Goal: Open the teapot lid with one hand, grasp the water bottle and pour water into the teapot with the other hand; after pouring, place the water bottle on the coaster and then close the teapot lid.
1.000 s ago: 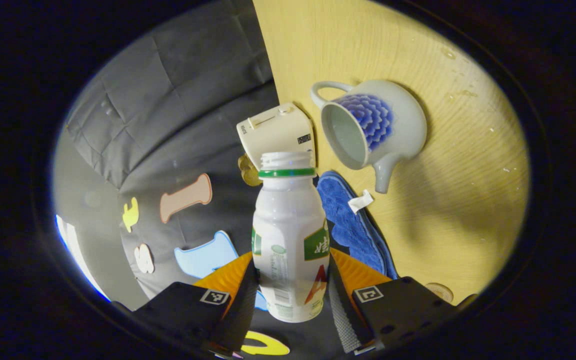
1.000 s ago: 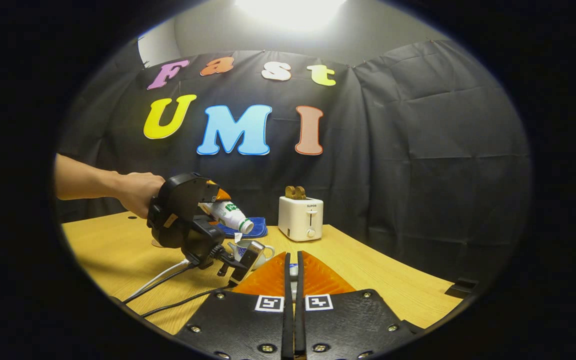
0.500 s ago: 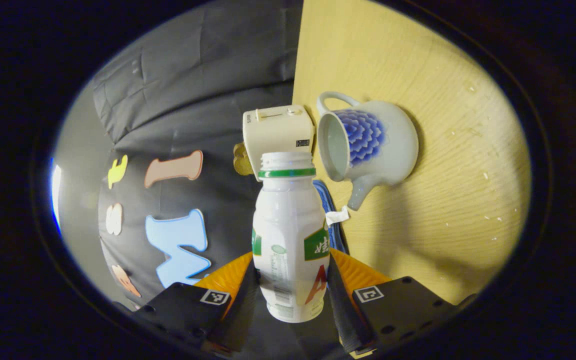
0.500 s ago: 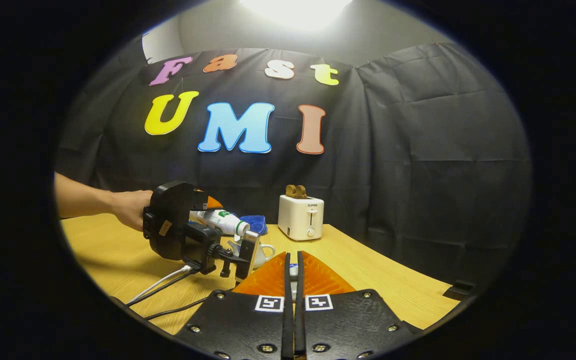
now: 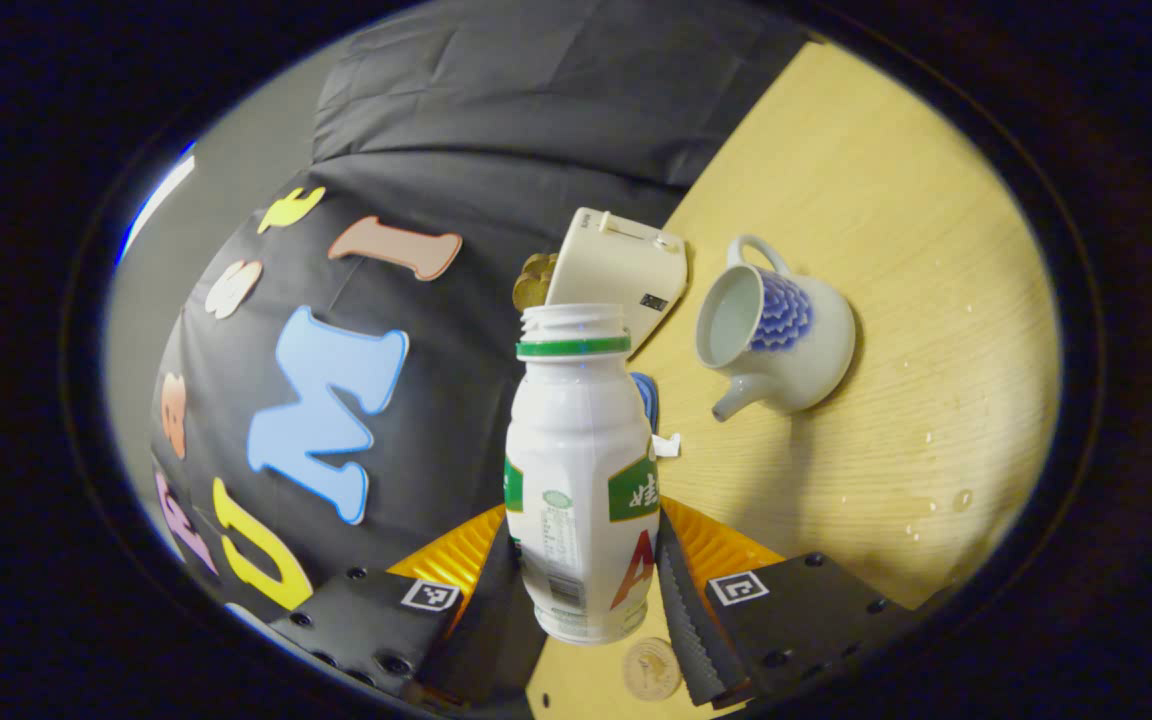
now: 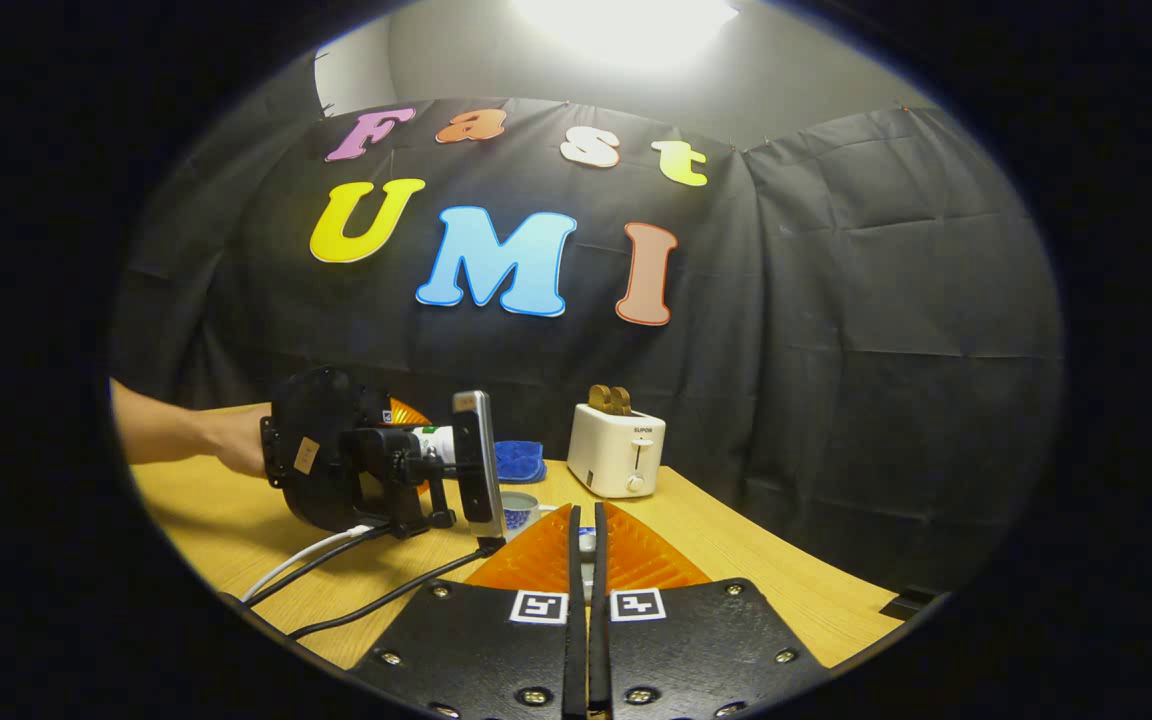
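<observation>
A white uncapped water bottle (image 5: 581,470) with a green neck ring stands between the fingers of my left gripper (image 5: 581,515), which is shut on its body. The lidless white teapot (image 5: 776,340) with a blue flower pattern sits on the table right of the bottle's mouth, apart from it. In the right gripper view a hand holds the left gripper (image 6: 376,465) low over the table, the bottle (image 6: 431,440) lying about level, and the teapot's rim (image 6: 521,505) peeks out behind it. My right gripper (image 6: 586,545) is shut on a small white and blue piece, the teapot lid's knob.
A white toaster (image 5: 621,270) stands behind the teapot by the wall, with a blue mat (image 5: 646,395) beside it. A small round tan disc (image 5: 651,668) lies on the wooden table (image 5: 886,250) under the bottle's base. Water drops (image 5: 936,500) dot the table. Cables (image 6: 336,560) trail from the left gripper.
The left gripper has rolled back and sunk lower, bringing the bottle's mouth up from its downward tilt and away from the teapot. The right gripper has barely moved.
</observation>
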The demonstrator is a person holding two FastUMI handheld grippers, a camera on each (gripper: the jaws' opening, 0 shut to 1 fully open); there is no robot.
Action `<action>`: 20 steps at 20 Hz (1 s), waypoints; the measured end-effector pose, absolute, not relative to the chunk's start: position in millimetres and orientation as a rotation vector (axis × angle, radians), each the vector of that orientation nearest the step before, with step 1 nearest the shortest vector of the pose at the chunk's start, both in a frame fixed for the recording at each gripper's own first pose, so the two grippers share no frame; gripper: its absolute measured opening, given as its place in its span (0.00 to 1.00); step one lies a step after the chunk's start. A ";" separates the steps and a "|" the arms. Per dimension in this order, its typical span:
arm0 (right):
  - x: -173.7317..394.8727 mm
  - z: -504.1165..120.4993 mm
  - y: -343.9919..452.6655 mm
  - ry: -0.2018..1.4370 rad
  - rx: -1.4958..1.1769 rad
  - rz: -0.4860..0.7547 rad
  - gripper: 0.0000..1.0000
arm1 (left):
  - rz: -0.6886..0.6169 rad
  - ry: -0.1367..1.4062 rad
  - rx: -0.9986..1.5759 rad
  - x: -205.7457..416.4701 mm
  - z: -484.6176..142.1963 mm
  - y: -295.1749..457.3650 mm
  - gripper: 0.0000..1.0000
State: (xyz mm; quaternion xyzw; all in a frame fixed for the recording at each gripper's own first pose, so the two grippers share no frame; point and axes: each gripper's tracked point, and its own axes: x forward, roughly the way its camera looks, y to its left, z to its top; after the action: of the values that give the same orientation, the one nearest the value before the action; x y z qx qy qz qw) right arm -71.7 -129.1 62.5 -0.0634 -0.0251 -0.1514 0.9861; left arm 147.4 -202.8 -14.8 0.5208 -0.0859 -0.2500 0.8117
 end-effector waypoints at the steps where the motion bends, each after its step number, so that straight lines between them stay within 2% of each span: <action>1: -65.8 65.3 -127.8 -0.054 -0.120 -0.295 0.01 | -0.543 -0.151 1.013 141.6 -14.2 -195.7 0.75; 2: -59.8 66.0 -127.7 -0.047 -0.116 -0.292 0.01 | -0.555 -0.123 0.915 135.6 -16.3 -188.4 0.75; 3: -54.4 64.0 -126.5 -0.035 -0.115 -0.287 0.01 | -0.557 -0.118 0.825 128.3 -13.7 -178.8 0.82; 4: -49.4 62.8 -123.7 -0.027 -0.110 -0.277 0.01 | -0.555 -0.121 0.749 123.5 -9.6 -168.0 0.81; 5: -45.0 62.8 -119.1 -0.021 -0.103 -0.266 0.01 | -0.548 -0.117 0.684 118.8 -6.7 -155.7 0.75; 7: -34.2 59.9 -110.5 -0.008 -0.088 -0.237 0.01 | -0.548 -0.093 0.564 109.9 -4.9 -138.5 0.75; 8: -27.0 58.2 -105.9 -0.002 -0.076 -0.220 0.01 | -0.548 -0.086 0.509 106.6 -3.8 -131.1 0.82; 9: -19.2 57.3 -102.8 0.001 -0.067 -0.210 0.01 | -0.552 -0.094 0.458 103.7 0.9 -126.0 0.82; 10: -10.7 59.3 -100.6 -0.001 -0.067 -0.203 0.01 | -0.545 -0.114 0.409 101.7 8.7 -120.5 0.75; 14: 35.2 71.0 -94.7 -0.039 -0.057 -0.169 0.01 | -0.504 -0.133 0.288 112.3 34.9 -88.6 0.76; 18: 83.8 66.5 -104.9 -0.032 -0.060 -0.195 0.01 | -0.529 -0.045 0.027 122.0 42.5 -58.2 0.75; 19: 94.1 65.5 -108.1 -0.031 -0.063 -0.204 0.01 | -0.520 -0.032 -0.044 125.6 47.4 -46.7 0.81; 20: 103.4 64.9 -111.5 -0.028 -0.068 -0.214 0.01 | -0.510 -0.029 -0.100 127.2 53.6 -35.1 0.75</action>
State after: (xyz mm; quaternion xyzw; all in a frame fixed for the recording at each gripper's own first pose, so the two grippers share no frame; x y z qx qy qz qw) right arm 103.4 -111.5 64.9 -0.0337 -0.0139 -0.1066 0.9936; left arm 127.2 -35.1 53.6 -0.0496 -0.0144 -0.2522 0.9663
